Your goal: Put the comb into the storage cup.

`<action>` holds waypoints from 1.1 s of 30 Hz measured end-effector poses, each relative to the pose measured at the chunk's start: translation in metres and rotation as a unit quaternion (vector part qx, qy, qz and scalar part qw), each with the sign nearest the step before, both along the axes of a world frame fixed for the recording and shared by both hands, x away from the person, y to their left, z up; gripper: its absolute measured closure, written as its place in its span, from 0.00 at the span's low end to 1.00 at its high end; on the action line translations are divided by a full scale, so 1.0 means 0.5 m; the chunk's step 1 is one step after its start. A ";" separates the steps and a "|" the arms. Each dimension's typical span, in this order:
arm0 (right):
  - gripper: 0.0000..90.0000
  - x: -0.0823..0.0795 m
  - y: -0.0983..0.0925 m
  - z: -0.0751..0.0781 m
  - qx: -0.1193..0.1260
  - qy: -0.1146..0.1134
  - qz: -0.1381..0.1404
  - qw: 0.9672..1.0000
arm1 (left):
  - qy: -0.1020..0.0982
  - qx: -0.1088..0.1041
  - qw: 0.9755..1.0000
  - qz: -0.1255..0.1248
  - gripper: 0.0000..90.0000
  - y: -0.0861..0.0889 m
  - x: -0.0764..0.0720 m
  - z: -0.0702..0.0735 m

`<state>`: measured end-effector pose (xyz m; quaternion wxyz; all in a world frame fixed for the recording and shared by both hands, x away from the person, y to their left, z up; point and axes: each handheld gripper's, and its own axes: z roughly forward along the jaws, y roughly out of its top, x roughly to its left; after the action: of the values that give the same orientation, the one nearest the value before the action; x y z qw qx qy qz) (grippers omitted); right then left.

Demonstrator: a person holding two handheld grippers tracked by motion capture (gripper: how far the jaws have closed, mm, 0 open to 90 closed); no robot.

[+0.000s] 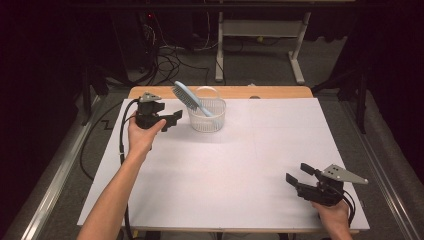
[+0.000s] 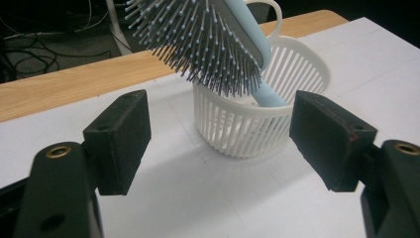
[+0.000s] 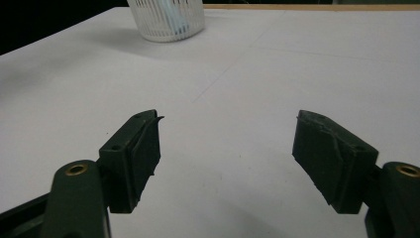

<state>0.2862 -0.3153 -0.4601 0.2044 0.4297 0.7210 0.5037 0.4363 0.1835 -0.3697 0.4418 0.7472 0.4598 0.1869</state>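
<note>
A light blue hairbrush stands tilted in a white slatted basket at the far middle-left of the white table sheet. Its handle is down inside and its bristle head sticks out up and to the left. My left gripper is open just left of the basket, jaws empty. In the left gripper view the hairbrush and basket sit beyond the open jaws of my left gripper. My right gripper rests open near the front right. The right gripper view shows my right gripper with its jaws wide and the basket far off.
The white sheet covers a wooden table whose bare far edge shows behind the basket. Black cables trail off the left side, and a desk frame and floor cables lie beyond the table.
</note>
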 end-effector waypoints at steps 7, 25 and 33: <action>0.30 0.000 0.000 0.000 0.000 0.001 0.000 1.000 | -0.003 -0.004 1.000 -0.006 0.28 0.000 -0.007 -0.001; 0.30 0.000 0.001 0.000 -0.001 0.001 0.000 1.000 | -0.004 -0.003 1.000 -0.007 0.25 0.013 -0.026 -0.008; 0.30 0.000 -0.001 0.000 0.000 0.001 -0.001 1.000 | -0.007 -0.001 1.000 -0.007 0.25 0.020 -0.036 -0.011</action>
<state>0.2864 -0.3158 -0.4602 0.2043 0.4309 0.7207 0.5032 0.4185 0.1937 -0.3751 0.4469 0.7489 0.4514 0.1888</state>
